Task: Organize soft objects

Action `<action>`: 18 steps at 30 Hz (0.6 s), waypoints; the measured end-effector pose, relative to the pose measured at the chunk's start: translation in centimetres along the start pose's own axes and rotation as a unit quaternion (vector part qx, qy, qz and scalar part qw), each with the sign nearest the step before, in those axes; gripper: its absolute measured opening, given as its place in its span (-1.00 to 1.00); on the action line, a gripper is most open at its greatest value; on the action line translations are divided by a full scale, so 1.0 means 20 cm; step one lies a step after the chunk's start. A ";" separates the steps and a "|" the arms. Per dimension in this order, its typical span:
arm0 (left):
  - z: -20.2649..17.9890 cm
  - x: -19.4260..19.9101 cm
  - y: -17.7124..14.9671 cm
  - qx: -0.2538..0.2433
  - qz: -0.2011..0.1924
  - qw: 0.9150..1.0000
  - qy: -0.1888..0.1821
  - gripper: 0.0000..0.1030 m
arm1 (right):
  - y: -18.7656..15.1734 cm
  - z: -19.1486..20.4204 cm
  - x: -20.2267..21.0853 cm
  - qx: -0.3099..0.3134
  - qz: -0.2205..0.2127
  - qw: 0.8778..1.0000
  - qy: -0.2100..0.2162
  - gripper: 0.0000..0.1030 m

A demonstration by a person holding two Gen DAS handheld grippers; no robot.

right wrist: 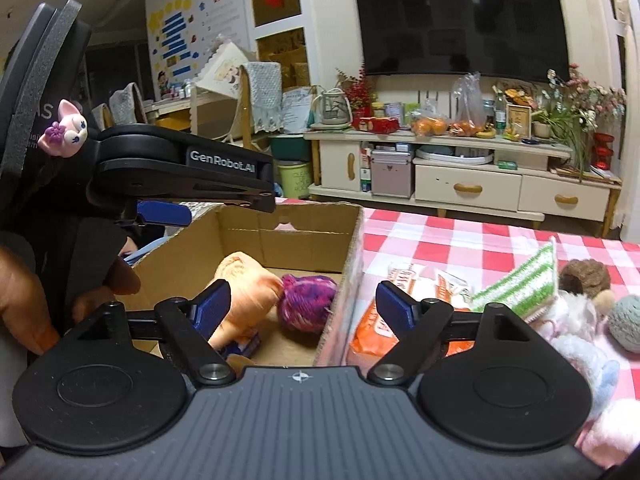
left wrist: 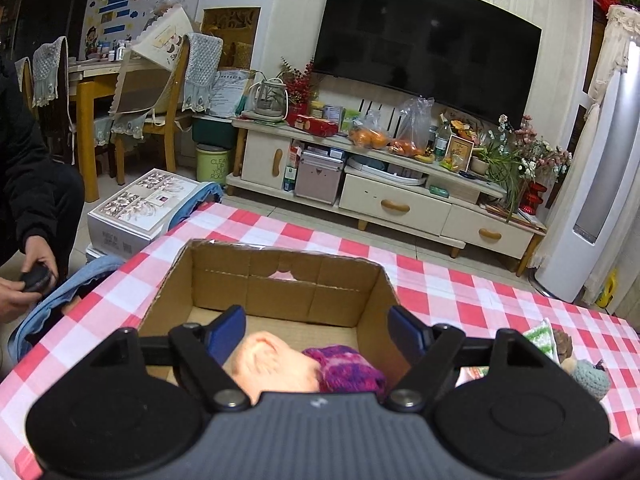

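Soft toys and yarn are split between a cardboard box [right wrist: 280, 236] and the red-and-white checked tablecloth [right wrist: 460, 240] it stands on. Inside the box lie a peach-coloured plush toy [right wrist: 244, 280] and a ball of purple and pink yarn [right wrist: 306, 300], the two touching on the box floor, the yarn to the right of the plush. In the left wrist view the same plush [left wrist: 272, 364] and yarn ball [left wrist: 348, 368] sit low between the blue pads. The left gripper [left wrist: 318, 330] hangs over the open box with its jaws well apart and nothing pressed between them. The right gripper [right wrist: 304, 304] stands wide open above the box's right wall, one pad over the box interior and the other over the tablecloth, and grips nothing. In the right wrist view the left gripper [right wrist: 164, 214] shows from the side, above the box's left wall. To the right of the box, on the cloth, lie orange snack packets [right wrist: 376, 332], a green-and-white striped cloth [right wrist: 516, 284], a brown fuzzy ball [right wrist: 584, 276], a grey-blue crocheted ball [right wrist: 628, 320] and pale blue and pink plush toys [right wrist: 592, 364] bunched near the right edge. Behind the table, a dark television [left wrist: 424, 40] is mounted above a cream cabinet [left wrist: 400, 200] cluttered with bags of oranges.
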State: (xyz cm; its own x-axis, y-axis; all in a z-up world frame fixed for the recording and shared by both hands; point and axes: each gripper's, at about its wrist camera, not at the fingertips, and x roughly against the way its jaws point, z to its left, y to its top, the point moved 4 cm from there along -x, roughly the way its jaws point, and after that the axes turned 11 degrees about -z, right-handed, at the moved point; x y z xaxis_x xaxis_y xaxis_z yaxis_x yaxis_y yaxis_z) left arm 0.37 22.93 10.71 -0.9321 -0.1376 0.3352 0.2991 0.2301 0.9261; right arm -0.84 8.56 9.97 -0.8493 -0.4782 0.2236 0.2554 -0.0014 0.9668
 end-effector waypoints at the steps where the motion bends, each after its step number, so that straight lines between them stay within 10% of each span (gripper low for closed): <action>1: 0.00 0.00 0.00 -0.001 0.000 1.000 0.000 0.52 | 0.00 -0.01 0.01 -0.003 -0.002 1.000 -0.004 0.94; 18: -0.16 0.01 -0.03 -0.021 0.000 0.999 -0.029 0.53 | -0.01 -0.18 0.16 -0.050 -0.028 0.997 -0.053 0.95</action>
State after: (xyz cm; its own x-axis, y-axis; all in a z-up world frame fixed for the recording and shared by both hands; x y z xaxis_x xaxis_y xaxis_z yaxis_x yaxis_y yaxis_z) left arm 0.61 19.61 10.73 -0.9421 -0.0823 0.3252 0.3055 0.1897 0.9331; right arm -1.97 3.82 10.07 -0.9060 -0.3796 0.1873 0.2470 -0.1149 0.9622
